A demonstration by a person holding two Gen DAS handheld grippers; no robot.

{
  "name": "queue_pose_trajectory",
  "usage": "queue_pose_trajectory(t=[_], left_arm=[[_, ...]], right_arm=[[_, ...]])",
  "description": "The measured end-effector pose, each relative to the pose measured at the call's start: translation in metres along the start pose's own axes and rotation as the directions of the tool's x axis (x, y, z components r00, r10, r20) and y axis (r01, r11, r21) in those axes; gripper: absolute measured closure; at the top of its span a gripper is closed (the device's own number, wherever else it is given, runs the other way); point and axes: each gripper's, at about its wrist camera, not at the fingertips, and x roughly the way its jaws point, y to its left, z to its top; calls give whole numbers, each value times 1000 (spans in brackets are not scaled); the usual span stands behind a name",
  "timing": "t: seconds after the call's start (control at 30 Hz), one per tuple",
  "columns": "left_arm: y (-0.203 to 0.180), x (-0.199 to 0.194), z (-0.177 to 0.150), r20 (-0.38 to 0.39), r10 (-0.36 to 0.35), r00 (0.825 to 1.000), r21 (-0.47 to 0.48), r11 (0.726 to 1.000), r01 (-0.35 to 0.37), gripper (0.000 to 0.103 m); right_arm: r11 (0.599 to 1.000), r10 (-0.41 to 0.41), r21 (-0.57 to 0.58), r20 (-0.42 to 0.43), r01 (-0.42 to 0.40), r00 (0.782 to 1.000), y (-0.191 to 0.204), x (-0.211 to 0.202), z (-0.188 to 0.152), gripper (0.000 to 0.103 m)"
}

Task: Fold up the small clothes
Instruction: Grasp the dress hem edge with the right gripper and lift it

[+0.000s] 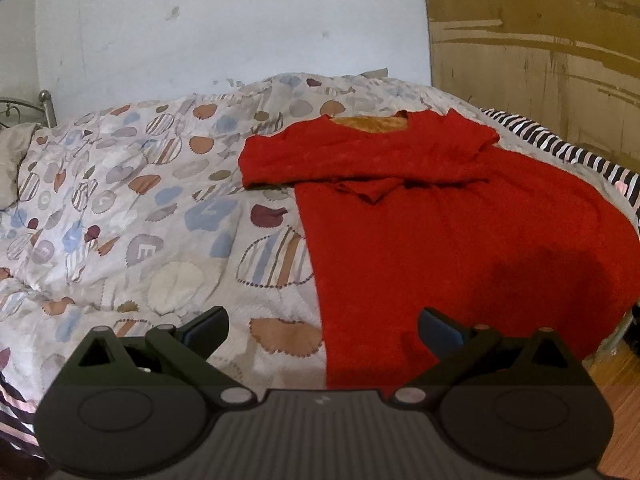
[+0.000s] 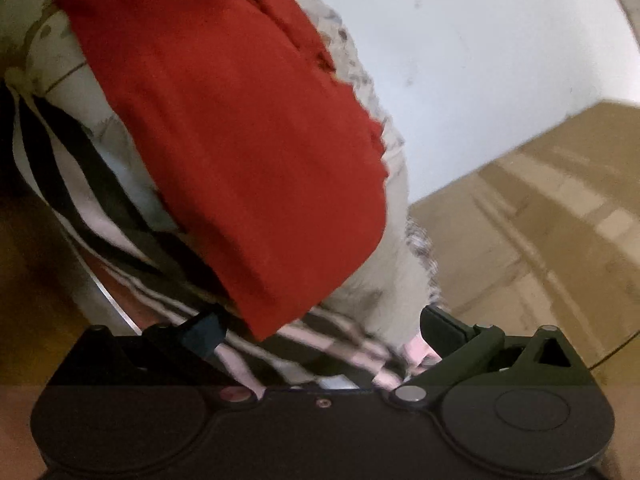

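A red knitted top (image 1: pixel 452 236) lies flat on a patterned quilt (image 1: pixel 132 208), neck away from me, with both sleeves folded across the chest. My left gripper (image 1: pixel 322 330) is open and empty, hovering just above the garment's near left hem. In the right wrist view the same red top (image 2: pixel 240 140) hangs over the bed's edge. My right gripper (image 2: pixel 320 332) is open and empty, close below the lowest corner of the red fabric, not touching it.
A striped sheet (image 1: pixel 576 152) shows beneath the quilt at the right, and also in the right wrist view (image 2: pixel 100 216). A wooden wardrobe (image 1: pixel 536 48) stands at the right behind the bed. A white wall (image 1: pixel 220 24) is behind. A metal bedframe (image 1: pixel 44 104) shows far left.
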Motion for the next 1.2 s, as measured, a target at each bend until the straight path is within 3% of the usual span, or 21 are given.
queue_pose_trajectory(t=[0.1, 0.2, 0.3, 0.4, 0.63, 0.7, 0.93, 1.03, 1.2], left_arm=[[1, 1, 0, -8, -2, 1000, 3, 1000, 2, 1], [0, 1, -1, -10, -3, 1000, 21, 1000, 3, 1], [-2, -1, 0, -5, -9, 1000, 42, 999, 9, 1], [-4, -4, 0, 6, -12, 1000, 54, 998, 12, 1], [-6, -7, -3, 0, -24, 1000, 67, 997, 24, 1], [-6, -8, -4, -2, -29, 1000, 67, 997, 29, 1], [-14, -9, -10, 1, -69, 998, 111, 991, 68, 1], [-24, -11, -13, 20, -84, 996, 158, 984, 80, 1], [-46, -21, -13, 64, -161, 985, 220, 965, 144, 1]], right_arm=[[998, -27, -53, 110, 33, 994, 1, -14, -1, 2], [989, -46, -124, 225, 75, 973, 1, -25, -4, 6], [981, -7, -185, 278, 61, 961, -2, -28, -5, 14], [971, 53, -238, 277, 15, 959, -3, -27, -6, 22], [921, 144, -388, 244, -40, 959, 14, -25, -7, 30], [914, 154, -402, 235, -48, 960, 17, -29, -5, 49], [918, 231, -367, 196, -147, 953, -3, -41, 7, 70], [930, 240, -328, 206, -165, 949, -20, -49, 14, 93], [942, 310, -198, 203, -272, 929, -63, -53, 40, 95]])
